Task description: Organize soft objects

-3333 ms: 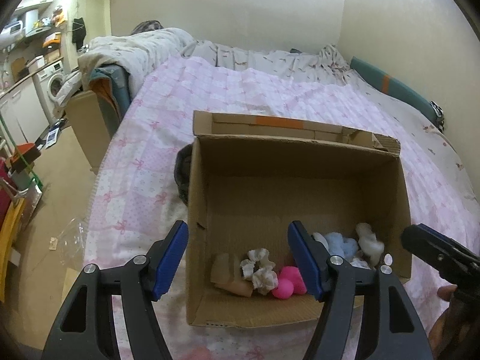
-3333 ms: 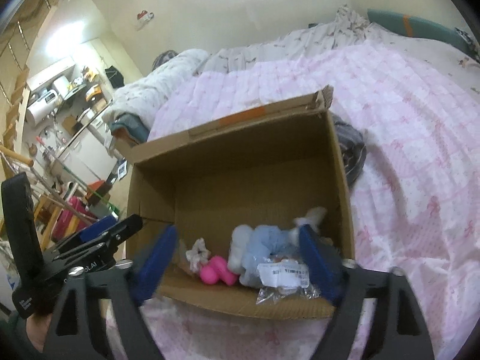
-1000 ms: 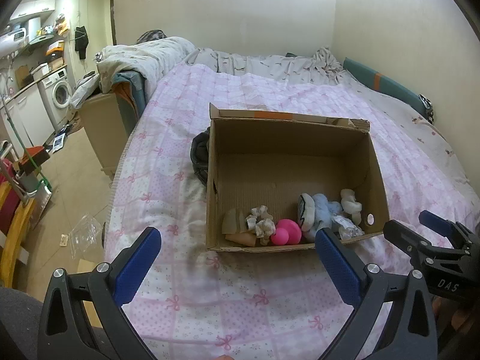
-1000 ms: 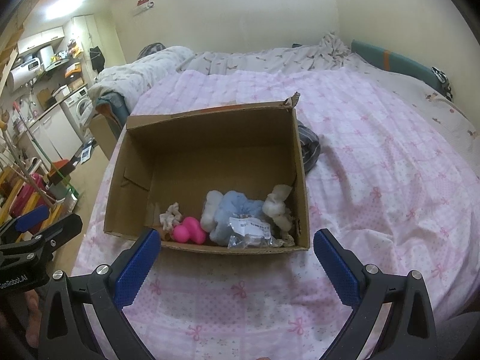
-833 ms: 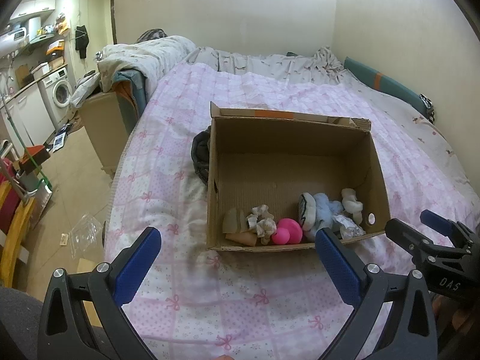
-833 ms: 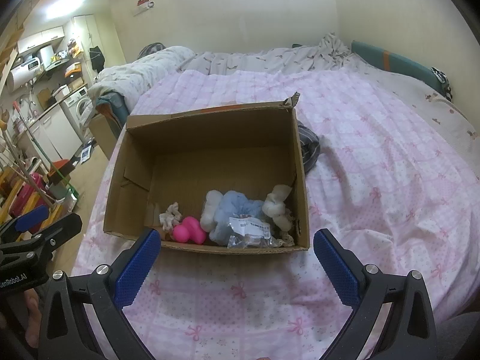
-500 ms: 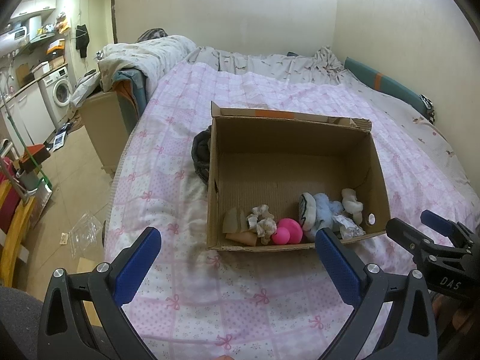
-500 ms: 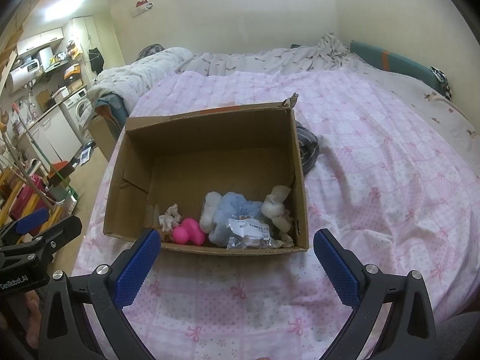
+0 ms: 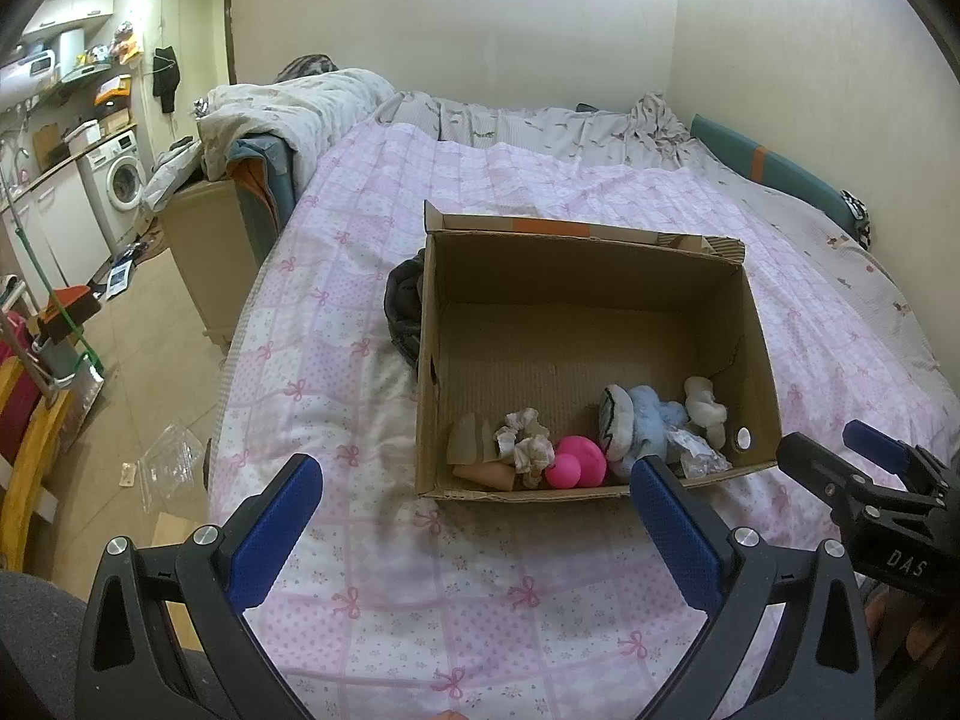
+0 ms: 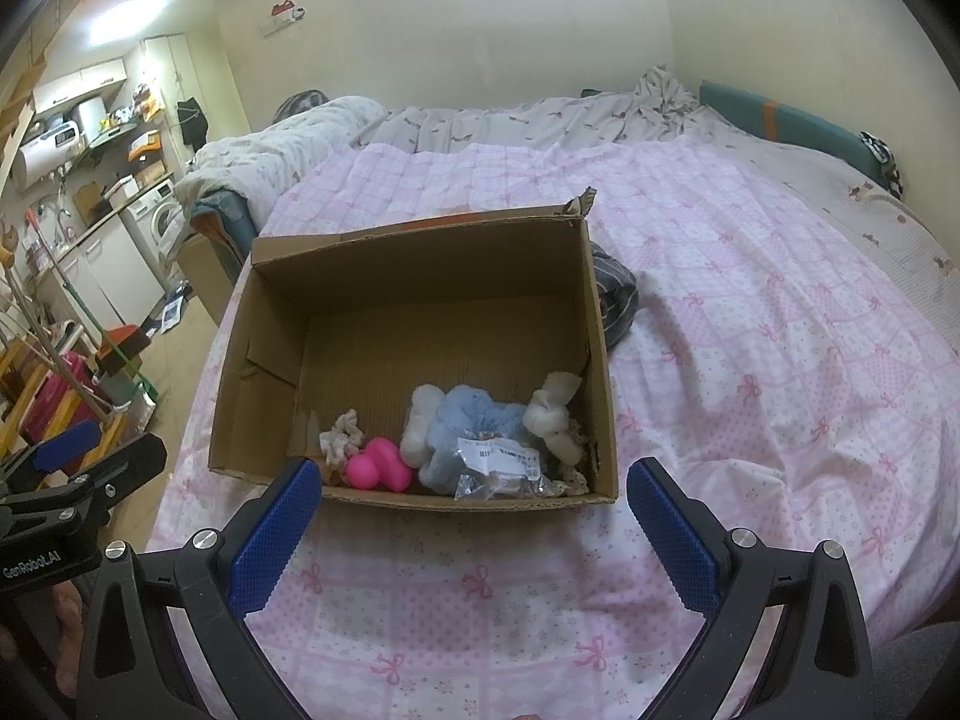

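Observation:
An open cardboard box [image 9: 591, 276] [image 10: 420, 264] stands on a bed with a pink bow-print cover. Along its near wall lie a pink soft toy [image 9: 575, 461] [image 10: 379, 464], a crumpled cream scrunchie [image 9: 525, 443] [image 10: 341, 432], a pale blue and white plush [image 9: 642, 420] [image 10: 468, 426], a white plush [image 9: 705, 405] [image 10: 552, 411] and a clear packet with a label [image 10: 498, 468]. My left gripper [image 9: 480, 531] is open and empty, held back above the cover in front of the box. My right gripper [image 10: 468, 537] is open and empty too, also short of the box.
A dark garment [image 9: 405, 300] [image 10: 615, 294] lies behind the box's far side. The bed's left edge drops to a floor with a plastic bag [image 9: 171, 459], a cabinet [image 9: 210, 252] and a washing machine [image 9: 123, 183]. A heaped duvet [image 9: 288, 108] lies at the head.
Over 3.3 s both grippers have pulled back out of the box and opened wide. In the last second nothing has visibly moved.

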